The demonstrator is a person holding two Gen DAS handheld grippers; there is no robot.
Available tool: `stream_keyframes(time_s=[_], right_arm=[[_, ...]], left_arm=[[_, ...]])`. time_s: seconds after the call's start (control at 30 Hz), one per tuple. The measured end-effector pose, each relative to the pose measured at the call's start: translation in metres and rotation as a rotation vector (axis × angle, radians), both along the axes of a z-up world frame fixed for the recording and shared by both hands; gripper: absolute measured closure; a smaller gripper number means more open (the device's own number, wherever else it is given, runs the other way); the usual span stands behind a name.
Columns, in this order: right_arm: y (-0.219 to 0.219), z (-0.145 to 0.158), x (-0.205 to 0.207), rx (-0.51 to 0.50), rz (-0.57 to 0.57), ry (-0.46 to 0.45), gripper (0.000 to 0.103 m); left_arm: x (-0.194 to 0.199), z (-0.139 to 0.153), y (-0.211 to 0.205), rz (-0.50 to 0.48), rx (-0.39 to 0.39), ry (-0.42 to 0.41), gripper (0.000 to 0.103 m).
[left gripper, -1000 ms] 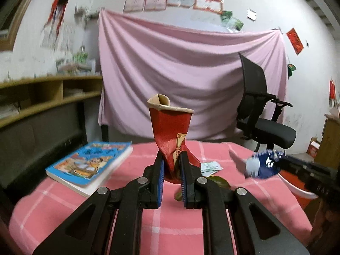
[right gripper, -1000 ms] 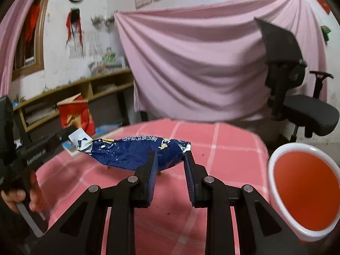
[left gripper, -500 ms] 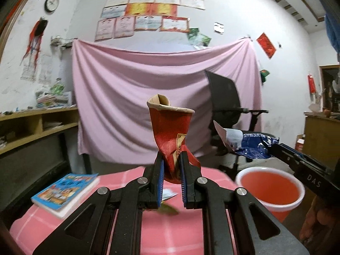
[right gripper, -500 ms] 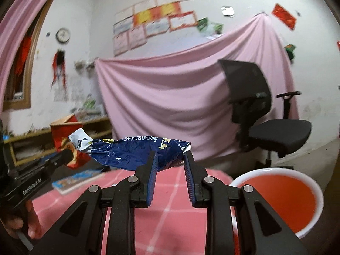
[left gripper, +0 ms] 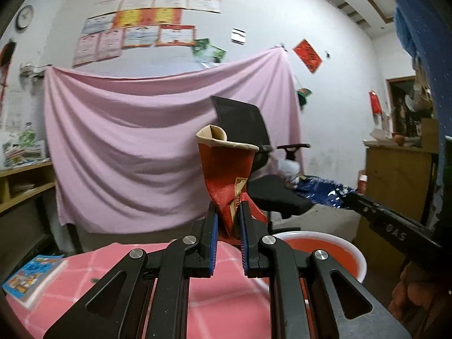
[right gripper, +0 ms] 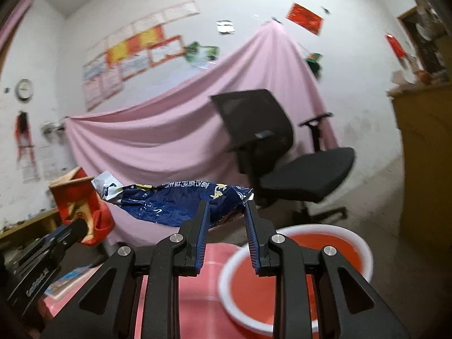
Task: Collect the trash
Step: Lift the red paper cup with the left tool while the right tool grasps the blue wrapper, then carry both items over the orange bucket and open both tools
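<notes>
My left gripper (left gripper: 227,217) is shut on a crushed red paper cup (left gripper: 226,169) and holds it upright in the air above the table's far edge. My right gripper (right gripper: 226,212) is shut on a crumpled blue snack wrapper (right gripper: 175,200), which sticks out to the left. A red basin with a white rim (right gripper: 296,271) sits just below and right of the right gripper; it also shows in the left wrist view (left gripper: 325,251). The cup (right gripper: 79,203) shows at the left of the right wrist view, the wrapper (left gripper: 319,189) at the right of the left wrist view.
A table with a pink checked cloth (left gripper: 226,296) lies below both grippers. A blue book (left gripper: 34,274) lies at its left edge. A black office chair (right gripper: 271,155) stands behind, before a pink curtain (left gripper: 127,155). A wooden cabinet (left gripper: 395,175) is at right.
Both grippers have risen and swung right, from over the table toward the red basin. The cup and the wrapper stay gripped. The book has slid to the lower left of the view.
</notes>
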State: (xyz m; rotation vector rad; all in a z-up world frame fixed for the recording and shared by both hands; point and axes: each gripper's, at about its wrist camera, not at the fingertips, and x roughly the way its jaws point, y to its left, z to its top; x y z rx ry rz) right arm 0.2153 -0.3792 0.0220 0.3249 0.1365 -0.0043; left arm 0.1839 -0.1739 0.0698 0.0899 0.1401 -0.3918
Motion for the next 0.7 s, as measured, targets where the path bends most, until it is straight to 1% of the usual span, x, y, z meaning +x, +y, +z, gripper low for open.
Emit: stream_keyframes(time_s=[0.07,0.17,0.3,0.47,0.57,0.7], right_arm=[[-0.010,-0.004,0.004,0.022,-0.031,0.036,0.080],[-0.021,-0.010,0.007,0.017,-0.070,0.082,0.080],[-0.033,-0.020,0.012,0.020,-0.098,0.134,0.080],[-0.046,-0.033,0.024,0.056,-0.092,0.205,0.080],[-0.052,-0.039,0.028,0.079,-0.090,0.234,0.080],[-0.056,-0.044,0.032,0.096,-0.087,0.268,0.079]], left_arm=[[0.007,-0.004,-0.013,-0.023,0.013,0.014,0.092],[0.019,-0.011,-0.031,-0.056,0.016,0.047,0.092],[0.041,-0.019,-0.050,-0.096,0.017,0.123,0.092],[0.068,-0.030,-0.070,-0.134,0.046,0.241,0.092],[0.081,-0.035,-0.077,-0.150,0.048,0.296,0.092],[0.095,-0.037,-0.087,-0.164,0.036,0.348,0.092]])
